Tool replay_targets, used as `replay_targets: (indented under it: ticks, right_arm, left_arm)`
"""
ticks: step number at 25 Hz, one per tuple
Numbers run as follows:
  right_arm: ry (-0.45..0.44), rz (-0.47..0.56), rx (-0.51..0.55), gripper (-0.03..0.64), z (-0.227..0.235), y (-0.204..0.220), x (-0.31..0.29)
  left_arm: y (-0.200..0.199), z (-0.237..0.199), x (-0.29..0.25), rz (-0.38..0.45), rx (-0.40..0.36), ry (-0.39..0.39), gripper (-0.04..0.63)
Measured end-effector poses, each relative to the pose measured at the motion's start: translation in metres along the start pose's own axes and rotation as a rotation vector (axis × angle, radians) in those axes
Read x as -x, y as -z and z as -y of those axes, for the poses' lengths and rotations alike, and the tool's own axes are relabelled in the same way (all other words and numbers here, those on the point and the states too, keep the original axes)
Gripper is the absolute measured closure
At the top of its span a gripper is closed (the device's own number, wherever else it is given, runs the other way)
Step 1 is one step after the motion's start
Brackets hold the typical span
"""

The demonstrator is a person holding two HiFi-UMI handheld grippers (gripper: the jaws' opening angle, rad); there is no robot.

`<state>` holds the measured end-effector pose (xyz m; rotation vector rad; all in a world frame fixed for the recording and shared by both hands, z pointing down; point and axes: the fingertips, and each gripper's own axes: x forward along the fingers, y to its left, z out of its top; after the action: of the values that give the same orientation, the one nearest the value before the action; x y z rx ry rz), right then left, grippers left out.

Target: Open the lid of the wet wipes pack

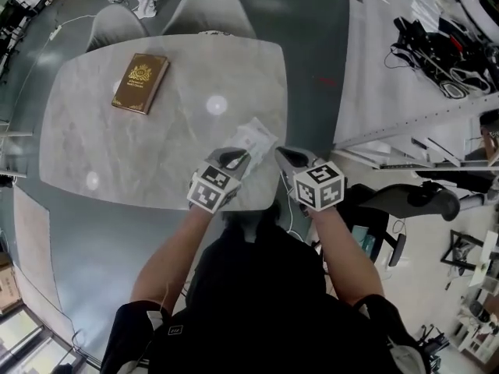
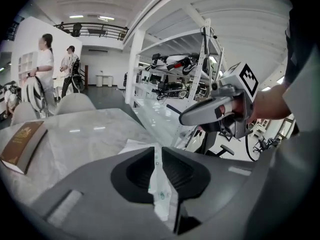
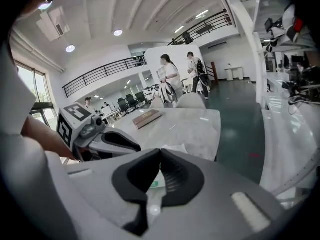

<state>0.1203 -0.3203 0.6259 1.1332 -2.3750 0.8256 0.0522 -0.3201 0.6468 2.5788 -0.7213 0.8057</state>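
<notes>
- Wet wipes pack (image 1: 256,137) is at the near right edge of the table (image 1: 117,154), between my two grippers.
- Left gripper (image 2: 156,153) pinches a thin edge of its film, which looks soft, light and probably slippery.
- Right gripper (image 3: 160,154) has its jaws closed, tips meeting — nothing clearly caught.
- I'd hook the stiff lid by its lip while the left pins the pack.

Pale marble table (image 1: 93,131), two grey chairs (image 1: 209,10) (at its far edge), dark teal floor (image 1: 312,45), round ceiling lights (image 3: 118,33)
</notes>
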Motion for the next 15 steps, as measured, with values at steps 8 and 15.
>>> replay_targets:
  ticks: [8, 15]
  right_arm:
    - [-0.038, -0.033, -0.037, 0.615, 0.012, 0.025, 0.002]
    - [-0.033, -0.026, -0.075, 0.615, 0.013, 0.038, 0.014]
  left_arm:
    - [0.033, 0.001, -0.043, -0.143, -0.047, -0.069, 0.459]
    - [0.054, -0.007, -0.064, -0.283, -0.154, -0.108, 0.469]
